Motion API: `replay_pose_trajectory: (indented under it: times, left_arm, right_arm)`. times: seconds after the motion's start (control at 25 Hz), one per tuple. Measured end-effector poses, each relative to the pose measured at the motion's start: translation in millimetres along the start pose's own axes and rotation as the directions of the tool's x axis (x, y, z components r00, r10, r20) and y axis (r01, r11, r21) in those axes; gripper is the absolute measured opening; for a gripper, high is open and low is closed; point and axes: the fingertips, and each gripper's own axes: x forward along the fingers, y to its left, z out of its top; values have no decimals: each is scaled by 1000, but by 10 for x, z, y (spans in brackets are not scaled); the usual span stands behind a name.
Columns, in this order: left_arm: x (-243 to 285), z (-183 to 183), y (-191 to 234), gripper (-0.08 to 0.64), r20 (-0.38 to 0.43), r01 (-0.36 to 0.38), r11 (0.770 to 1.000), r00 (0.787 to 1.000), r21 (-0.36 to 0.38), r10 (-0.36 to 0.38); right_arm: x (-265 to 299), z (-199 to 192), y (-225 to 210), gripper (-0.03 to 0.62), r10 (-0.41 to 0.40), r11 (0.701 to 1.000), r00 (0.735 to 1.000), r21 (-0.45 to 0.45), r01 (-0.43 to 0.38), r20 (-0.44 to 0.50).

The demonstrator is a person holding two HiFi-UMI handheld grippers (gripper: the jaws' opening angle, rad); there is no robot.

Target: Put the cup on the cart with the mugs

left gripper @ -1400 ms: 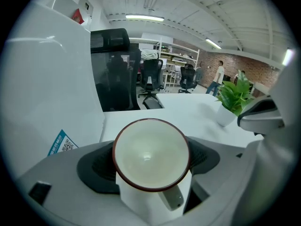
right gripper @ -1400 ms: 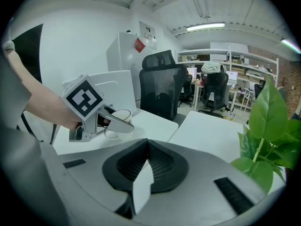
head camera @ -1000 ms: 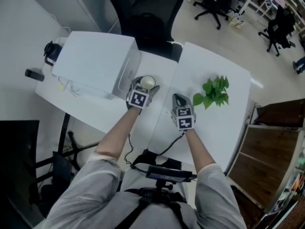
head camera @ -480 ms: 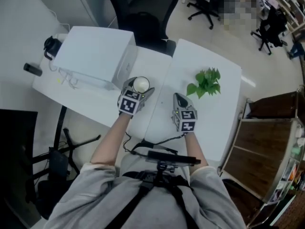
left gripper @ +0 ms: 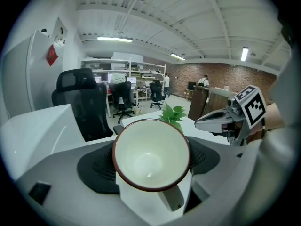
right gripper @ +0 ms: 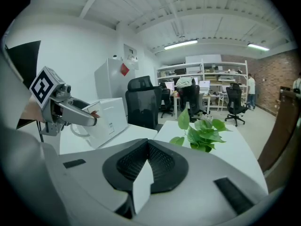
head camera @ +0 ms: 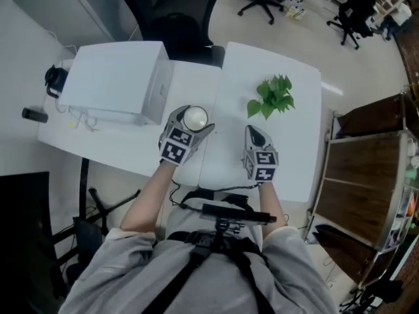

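From the left gripper [head camera: 194, 121], which clasps the cup [head camera: 195, 117], a white box [head camera: 114, 77] blocks ten o'clock and an office chair [head camera: 173, 18] stands at twelve. A plant [head camera: 270, 97] stands at one o'clock of the right gripper [head camera: 251, 133]. Bare table [head camera: 294, 156] lies open toward the wooden cart [head camera: 366, 152] at three.

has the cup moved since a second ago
Yes. The cup, in the left gripper, has drawn back toward the person: it was beside the side of the white box, now level with its near corner.
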Motion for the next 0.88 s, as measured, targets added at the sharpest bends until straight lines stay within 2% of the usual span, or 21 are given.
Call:
replay_pose_trajectory:
  times: [0.16, 0.36, 0.64, 0.88]
  left_arm:
    - [39, 141, -292, 413, 16, 94, 995, 995, 43, -95]
    - [181, 202, -849, 413, -3, 211, 973, 977, 93, -211]
    - [277, 290, -1591, 413, -25, 318, 935, 948, 160, -318]
    - [339, 394, -2598, 413, -51, 406, 885, 913, 227, -405]
  right_arm:
    - [-250, 9, -191, 6, -75, 996, 997, 55, 74, 27]
    - [-734, -118, -579, 6, -193, 976, 981, 105, 188, 34]
    - [-1420, -400, -1114, 6, -329, 931, 943, 185, 314, 56]
    - [-2353, -803, -1620, 6, -448, 872, 892, 250, 422, 57]
